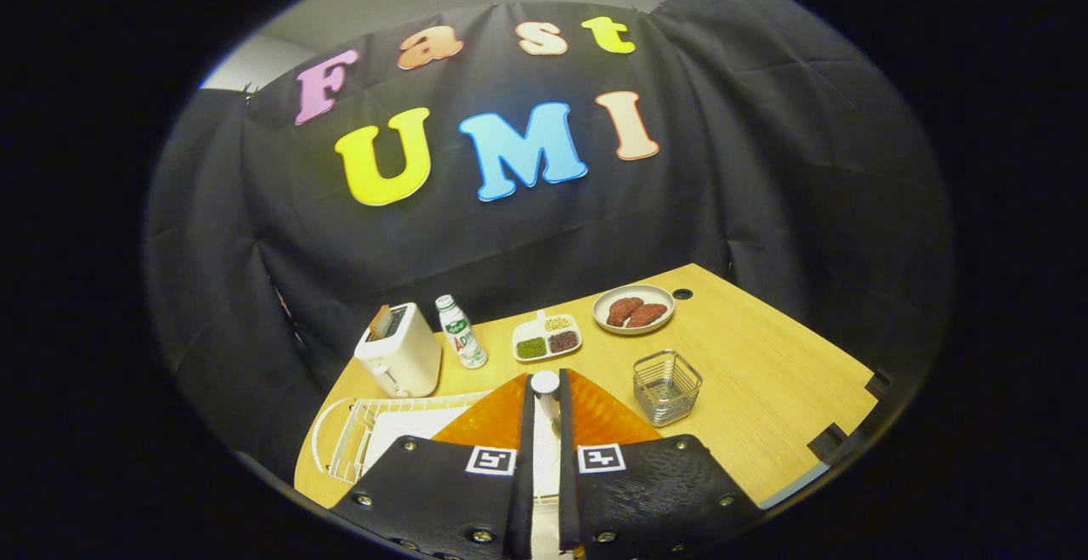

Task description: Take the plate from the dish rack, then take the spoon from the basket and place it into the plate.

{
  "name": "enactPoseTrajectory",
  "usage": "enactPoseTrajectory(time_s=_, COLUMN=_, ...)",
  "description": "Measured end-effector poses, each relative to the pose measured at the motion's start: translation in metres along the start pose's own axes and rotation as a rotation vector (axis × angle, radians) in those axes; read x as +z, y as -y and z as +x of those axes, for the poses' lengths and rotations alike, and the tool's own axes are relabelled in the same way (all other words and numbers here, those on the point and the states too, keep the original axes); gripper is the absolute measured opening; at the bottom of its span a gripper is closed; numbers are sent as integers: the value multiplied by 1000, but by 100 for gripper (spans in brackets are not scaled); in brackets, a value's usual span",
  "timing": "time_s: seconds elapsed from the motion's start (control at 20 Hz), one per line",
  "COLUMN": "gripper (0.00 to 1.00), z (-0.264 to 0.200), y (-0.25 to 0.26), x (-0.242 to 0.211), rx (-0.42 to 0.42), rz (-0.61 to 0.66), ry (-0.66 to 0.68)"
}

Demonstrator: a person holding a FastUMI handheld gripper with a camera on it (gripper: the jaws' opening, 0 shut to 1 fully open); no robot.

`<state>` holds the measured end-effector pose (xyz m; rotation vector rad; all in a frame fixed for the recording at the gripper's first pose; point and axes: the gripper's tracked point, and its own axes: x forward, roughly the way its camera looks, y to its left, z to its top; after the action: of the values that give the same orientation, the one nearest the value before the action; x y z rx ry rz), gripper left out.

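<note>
The gripper has its two fingers drawn close together, pressing from both sides on the white handle of a spoon, whose rounded end stands up between the fingertips. Right behind the fingers lies an orange plate, translucent with a ribbed, glossy surface; the fingers cover its middle, so whether the spoon touches it cannot be told. To the left of the plate sits a white wire dish rack with a flat white tray in it. To the right, apart from the plate, stands a small square wire basket of shiny metal, with nothing seen inside. Farther back on the wooden table are a white toaster with a slice in its slot, a small white bottle with a green label, a white divided dish holding green, dark red and pale yellow grains, and a round pale plate with two reddish-brown pieces of food.
</note>
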<state>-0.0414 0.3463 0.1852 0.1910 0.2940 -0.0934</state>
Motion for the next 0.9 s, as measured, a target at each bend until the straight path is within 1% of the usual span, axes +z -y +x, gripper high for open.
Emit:
enactPoseTrajectory(time_s=0.1, gripper=12, z=-14, y=-15, x=-10, rx=14, rz=-81, ry=1)
enactPoseTrajectory(time_s=0.15, gripper=12, z=-21, y=-32, x=-14, rx=58, rz=-89, ry=-8)
enactPoseTrajectory(time_s=0.3, gripper=12, z=-39, y=-62, x=-32, rx=119, rz=-133, ry=-21)
enactPoseTrajectory(time_s=0.55, gripper=12, z=-67, y=-106, x=-71, rx=215, rz=-156, ry=-80)
enactPoseTrajectory(time_s=0.75, gripper=12, z=-87, y=-121, x=-103, rx=257, rz=-176, ry=-129)
enactPoseTrajectory(time_s=0.9, gripper=12, z=-94, y=-122, x=-126, rx=280, rz=-165, ry=-168)
